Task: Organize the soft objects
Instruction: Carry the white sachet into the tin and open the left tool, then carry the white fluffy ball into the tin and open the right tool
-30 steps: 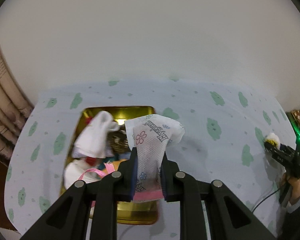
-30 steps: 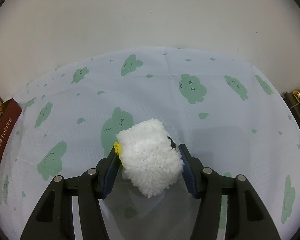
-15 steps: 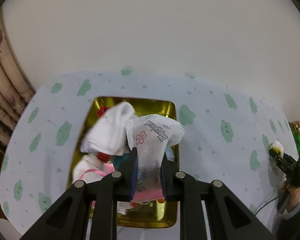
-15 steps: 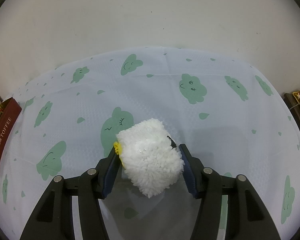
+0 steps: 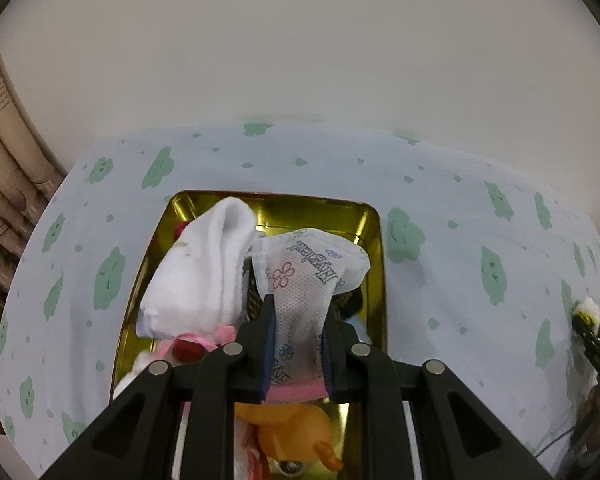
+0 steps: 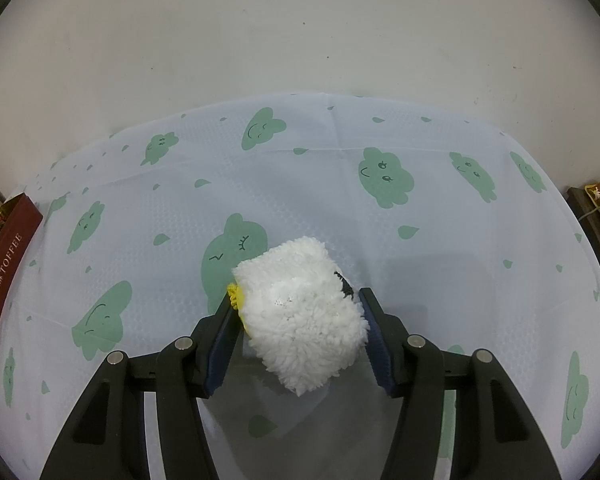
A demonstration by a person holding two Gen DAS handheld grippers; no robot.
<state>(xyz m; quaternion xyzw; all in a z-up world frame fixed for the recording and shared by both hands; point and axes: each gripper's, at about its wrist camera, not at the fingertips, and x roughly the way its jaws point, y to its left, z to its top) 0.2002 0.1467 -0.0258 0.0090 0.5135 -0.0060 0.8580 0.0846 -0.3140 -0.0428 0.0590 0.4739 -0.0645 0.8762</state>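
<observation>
Over the gold tin, the left gripper is clamped on a floral-print white packet, right above the white sock and orange toy inside. The right gripper pinches a fluffy white toy just above the cloud-print tablecloth.

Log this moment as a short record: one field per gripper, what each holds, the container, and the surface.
left gripper: jaws shut on the flower-print packet, held above the gold tin
right gripper: jaws shut on the fluffy white toy, just over the cloth
gold tin: open, already holds a white sock, an orange toy and other soft items
surface: pale tablecloth with green cloud print
off to the side: dark red box lettered TOFFEE
</observation>
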